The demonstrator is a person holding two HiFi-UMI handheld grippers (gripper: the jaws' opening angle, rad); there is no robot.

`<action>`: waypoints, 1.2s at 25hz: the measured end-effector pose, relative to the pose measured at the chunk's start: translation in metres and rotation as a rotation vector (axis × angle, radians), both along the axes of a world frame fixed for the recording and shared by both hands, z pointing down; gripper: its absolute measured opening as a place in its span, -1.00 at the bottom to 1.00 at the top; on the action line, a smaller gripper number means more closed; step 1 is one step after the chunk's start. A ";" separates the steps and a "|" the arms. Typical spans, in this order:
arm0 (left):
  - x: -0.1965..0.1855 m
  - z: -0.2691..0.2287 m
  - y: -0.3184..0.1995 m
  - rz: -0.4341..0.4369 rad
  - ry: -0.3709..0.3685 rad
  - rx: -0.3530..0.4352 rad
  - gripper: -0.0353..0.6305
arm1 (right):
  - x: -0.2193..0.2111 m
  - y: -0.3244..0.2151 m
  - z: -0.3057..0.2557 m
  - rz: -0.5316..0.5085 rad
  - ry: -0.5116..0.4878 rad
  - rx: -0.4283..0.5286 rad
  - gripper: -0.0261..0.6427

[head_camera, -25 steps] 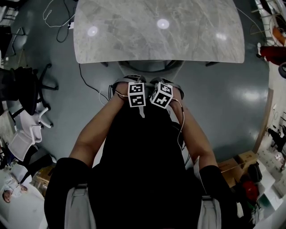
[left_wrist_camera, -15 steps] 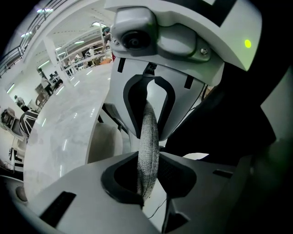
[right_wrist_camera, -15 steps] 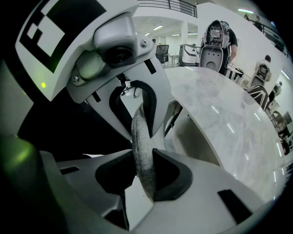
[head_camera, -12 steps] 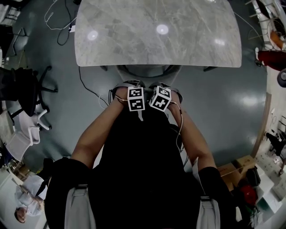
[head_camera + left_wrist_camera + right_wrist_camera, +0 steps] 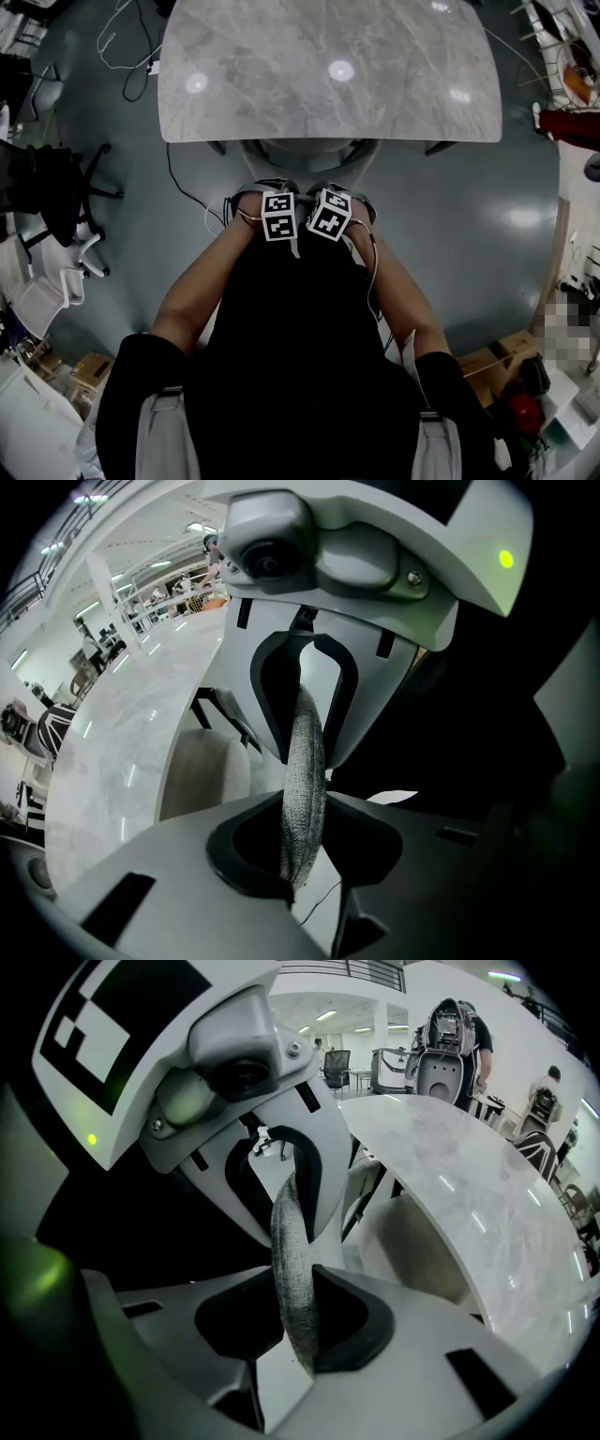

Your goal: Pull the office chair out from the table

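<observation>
At the far left of the head view, a black swivel chair and a white plastic chair stand on the glossy grey floor, well away from the work. A thin black cable trails across the floor near the table's left corner.

The broad grey-white marble table fills the top of the view. The pale-grey office chair is partly tucked under the table's near edge, with its backrest towards the person.

The left gripper points steeply down at the left part of the backrest's top rim. In the left gripper view, its jaws are clamped on that rim, a narrow band of grey woven fabric running upright between the two dark pads. The chair's pale rounded body shows beyond them, under the marble slab.

Just beside it, the right gripper bites the same rim a little further right. The two marker cubes are nearly touching. In the right gripper view, its jaws are likewise pressed onto the woven band, with the pale chair body and the table edge beyond.

At the lower right, brown cardboard boxes sit on the floor.
</observation>
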State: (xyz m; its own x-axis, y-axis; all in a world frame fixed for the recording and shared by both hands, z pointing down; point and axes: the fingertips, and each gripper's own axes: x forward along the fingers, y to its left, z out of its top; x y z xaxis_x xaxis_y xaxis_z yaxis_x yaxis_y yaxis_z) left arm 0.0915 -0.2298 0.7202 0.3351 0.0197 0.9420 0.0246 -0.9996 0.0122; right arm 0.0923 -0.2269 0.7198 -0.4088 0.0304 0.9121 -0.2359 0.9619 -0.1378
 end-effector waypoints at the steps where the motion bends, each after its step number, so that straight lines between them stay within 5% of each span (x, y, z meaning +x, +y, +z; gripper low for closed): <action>1: 0.000 0.000 0.002 -0.001 0.000 0.000 -0.62 | 0.000 0.002 0.000 0.001 -0.003 -0.001 -0.59; 30: -0.021 0.000 0.120 0.046 0.031 -0.019 -0.62 | -0.020 0.120 0.003 0.064 -0.021 -0.005 -0.59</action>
